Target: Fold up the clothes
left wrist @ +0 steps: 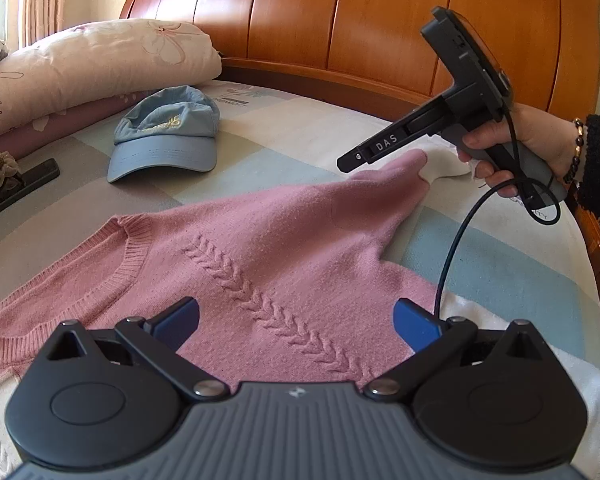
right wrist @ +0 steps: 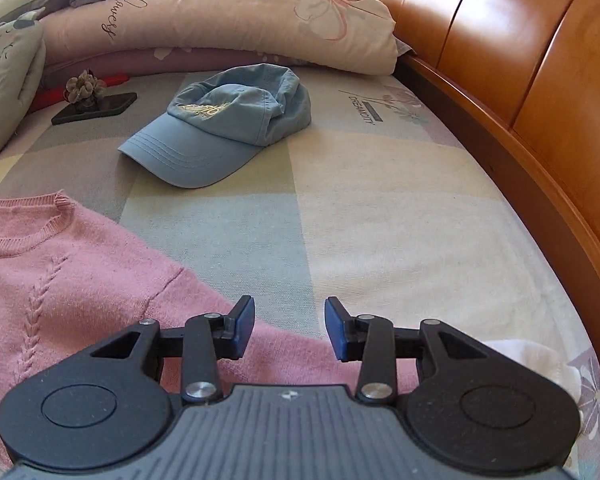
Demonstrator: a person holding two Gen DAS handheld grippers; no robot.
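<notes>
A pink knit sweater [left wrist: 268,248] lies spread on the bed, its neckline to the left and one sleeve [left wrist: 392,184] reaching toward the upper right. My left gripper [left wrist: 300,320] hovers over the sweater's chest, open wide, with nothing between its blue pads. A hand holds my right gripper [left wrist: 346,163] just above the sleeve's end. In the right wrist view the right gripper [right wrist: 290,328] is open part-way above the pink sleeve [right wrist: 284,344]. The bedsheet shows through the gap and nothing is pinched.
A light blue cap [right wrist: 224,128] sits on the checked bedsheet [right wrist: 380,220] beyond the sweater. Rolled quilts [right wrist: 220,12] and a dark phone with a flower ornament [right wrist: 96,108] lie farther back. A wooden headboard [left wrist: 360,20] bounds the bed. White cloth [right wrist: 536,360] lies by the sleeve.
</notes>
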